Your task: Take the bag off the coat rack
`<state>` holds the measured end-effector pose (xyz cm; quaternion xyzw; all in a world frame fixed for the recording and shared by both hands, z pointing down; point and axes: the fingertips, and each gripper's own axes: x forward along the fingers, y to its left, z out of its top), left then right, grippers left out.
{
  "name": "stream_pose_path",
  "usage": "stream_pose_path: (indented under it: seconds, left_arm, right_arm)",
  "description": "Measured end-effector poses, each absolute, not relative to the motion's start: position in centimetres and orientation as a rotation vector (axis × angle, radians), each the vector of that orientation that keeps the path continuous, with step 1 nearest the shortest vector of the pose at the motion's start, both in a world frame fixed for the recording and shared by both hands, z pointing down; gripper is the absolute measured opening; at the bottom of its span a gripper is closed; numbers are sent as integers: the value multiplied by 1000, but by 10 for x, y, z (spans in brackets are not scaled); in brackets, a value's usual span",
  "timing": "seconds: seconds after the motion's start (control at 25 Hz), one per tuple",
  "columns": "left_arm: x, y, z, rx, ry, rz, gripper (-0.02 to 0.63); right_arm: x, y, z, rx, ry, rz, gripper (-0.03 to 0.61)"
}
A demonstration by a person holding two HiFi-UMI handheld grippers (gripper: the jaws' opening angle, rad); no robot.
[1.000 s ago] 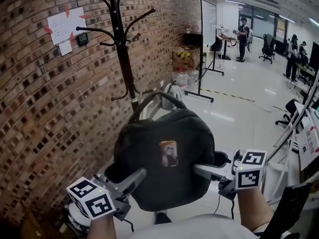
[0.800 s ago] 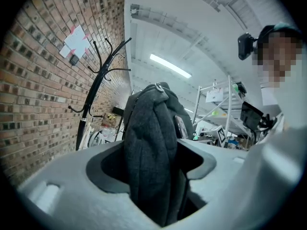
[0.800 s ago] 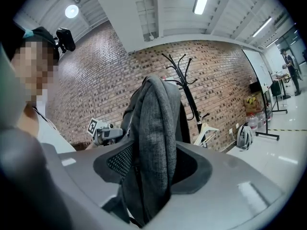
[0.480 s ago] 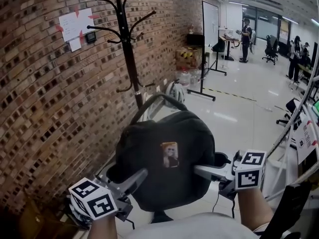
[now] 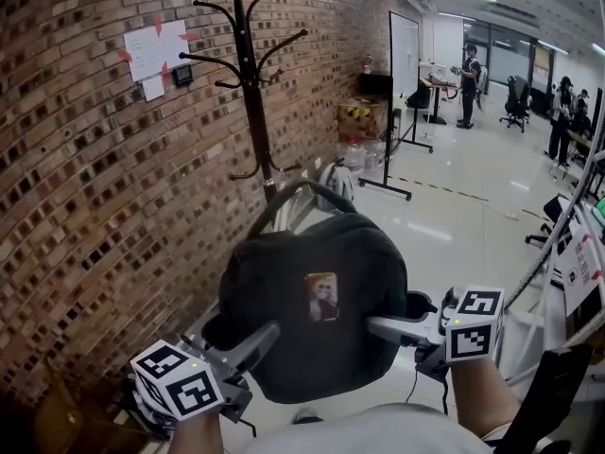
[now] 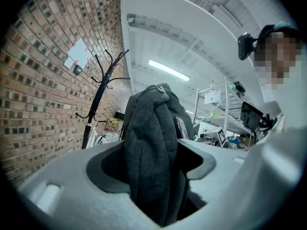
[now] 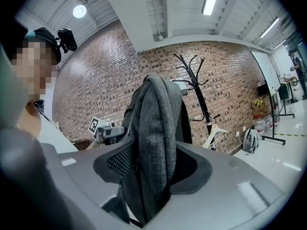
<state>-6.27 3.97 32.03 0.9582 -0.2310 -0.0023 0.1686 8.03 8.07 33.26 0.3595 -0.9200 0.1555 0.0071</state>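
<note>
Your left gripper [image 5: 253, 340] and right gripper [image 5: 389, 327] each clamp one side of the dark grey fabric bag [image 5: 302, 253]. The black metal coat rack [image 5: 253, 112] stands apart behind it.

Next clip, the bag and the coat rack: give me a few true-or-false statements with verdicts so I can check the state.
1. The bag hangs from a hook of the coat rack. False: it is off the rack, held up nearer the person.
2. The left tongs are shut on the bag's fabric. True.
3. The right tongs are empty. False: they grip the bag too.
4. The coat rack stands by the brick wall. True.
</note>
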Motion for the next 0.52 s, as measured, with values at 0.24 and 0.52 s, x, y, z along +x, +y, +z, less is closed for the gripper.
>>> stream_pose_path:
  seconds: [0.24, 0.52]
  left_arm:
    - [-60, 28, 319, 2720, -652, -19, 304]
    - [-63, 22, 323, 2690, -650, 4, 304]
  right_arm:
    - [82, 70, 331, 1135, -2877, 476, 222]
    - [79, 64, 335, 1123, -2872, 509, 222]
